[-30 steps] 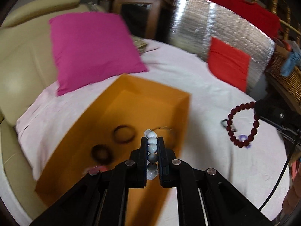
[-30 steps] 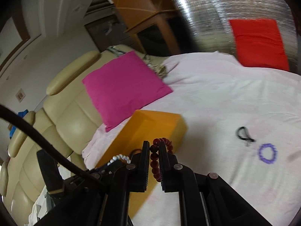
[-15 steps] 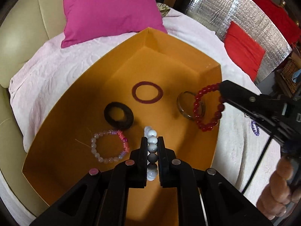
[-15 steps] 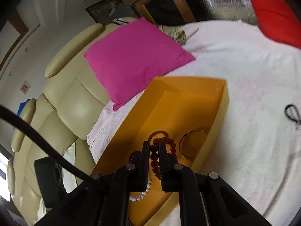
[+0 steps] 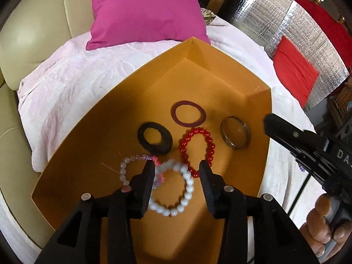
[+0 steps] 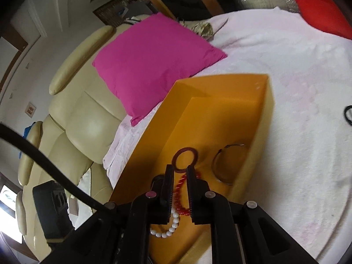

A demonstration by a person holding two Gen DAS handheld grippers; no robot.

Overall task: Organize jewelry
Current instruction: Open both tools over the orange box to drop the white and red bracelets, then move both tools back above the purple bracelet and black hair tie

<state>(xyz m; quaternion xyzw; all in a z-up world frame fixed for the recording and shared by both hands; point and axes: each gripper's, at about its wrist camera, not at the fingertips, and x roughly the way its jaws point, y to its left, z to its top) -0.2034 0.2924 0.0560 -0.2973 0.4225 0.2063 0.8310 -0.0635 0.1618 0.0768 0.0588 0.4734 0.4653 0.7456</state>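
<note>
A: What lies under the tongs?

B: The orange box (image 5: 220,70), resting on a pale pink cover (image 5: 72,83). It fills the space ahead of the left tongs (image 5: 176,169). A magenta cushion (image 5: 145,11) sits beyond its far corner.

A: And the tongs themselves?

B: The left pair stands wide apart, holding nothing. The right tongs (image 6: 178,176) hang over the box's near end, jaws parted with a narrower gap, also gripping nothing.

A: Where is the jewelry?

B: All on the box floor. The white bead bracelet (image 5: 189,189) lies between and just below the left fingers. The red bead bracelet (image 5: 198,147) lies just ahead of it, touching its far edge; in the right view it shows through the gap of the right pair. Left of the left fingertips, a pink-and-clear bead bracelet (image 5: 125,167) is partly covered by the white one. Further ahead sit a black band (image 5: 154,140), a maroon ring (image 5: 188,114), and, toward the right tongs, a metal bangle (image 5: 235,135).
</note>
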